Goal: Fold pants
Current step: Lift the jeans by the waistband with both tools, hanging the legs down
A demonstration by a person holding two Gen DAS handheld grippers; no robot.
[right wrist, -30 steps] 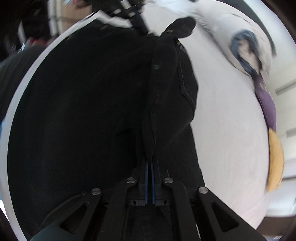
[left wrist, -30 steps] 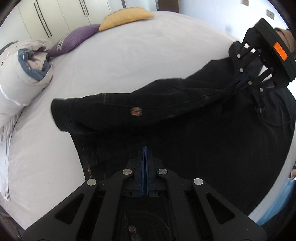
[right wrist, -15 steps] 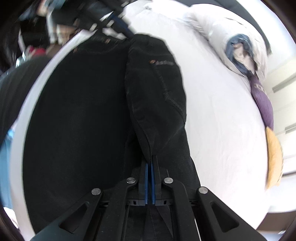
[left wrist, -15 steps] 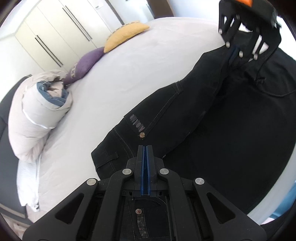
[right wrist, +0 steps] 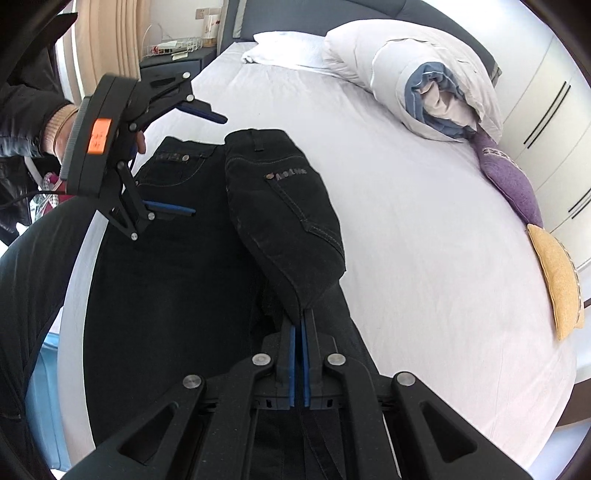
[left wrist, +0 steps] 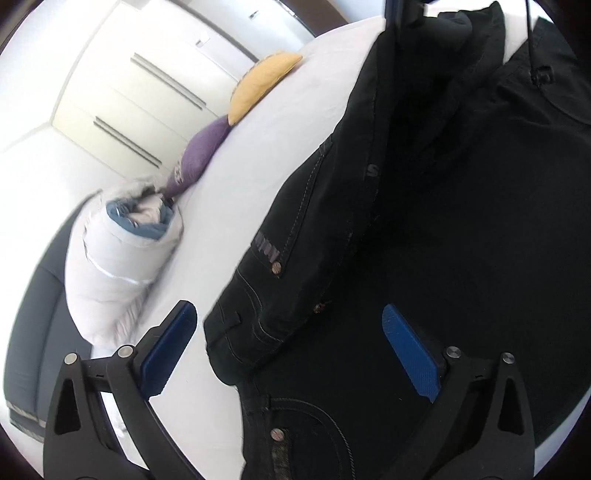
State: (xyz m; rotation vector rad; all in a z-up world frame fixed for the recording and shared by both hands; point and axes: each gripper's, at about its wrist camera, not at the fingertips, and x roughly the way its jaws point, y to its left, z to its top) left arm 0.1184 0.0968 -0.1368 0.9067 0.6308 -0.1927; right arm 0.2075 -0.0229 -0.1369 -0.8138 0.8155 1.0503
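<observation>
black pants (right wrist: 280, 206) pinched by right gripper (right wrist: 298, 332); left gripper (left wrist: 291, 343) spread wide.

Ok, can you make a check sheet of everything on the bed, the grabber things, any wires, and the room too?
Surface: white bed, sheet mostly smooth.
Job's things: black pants lying on the bed, one half folded over the other, waistband end near the left gripper.
Clutter: rolled white duvet, white pillow, purple cushion, yellow cushion.
Grippers: left gripper open, above the pants, holding nothing; right gripper shut on the pants fabric.
Cables: thin black cable by the right gripper.
Surroundings: white wardrobe, dark headboard, curtain.
</observation>
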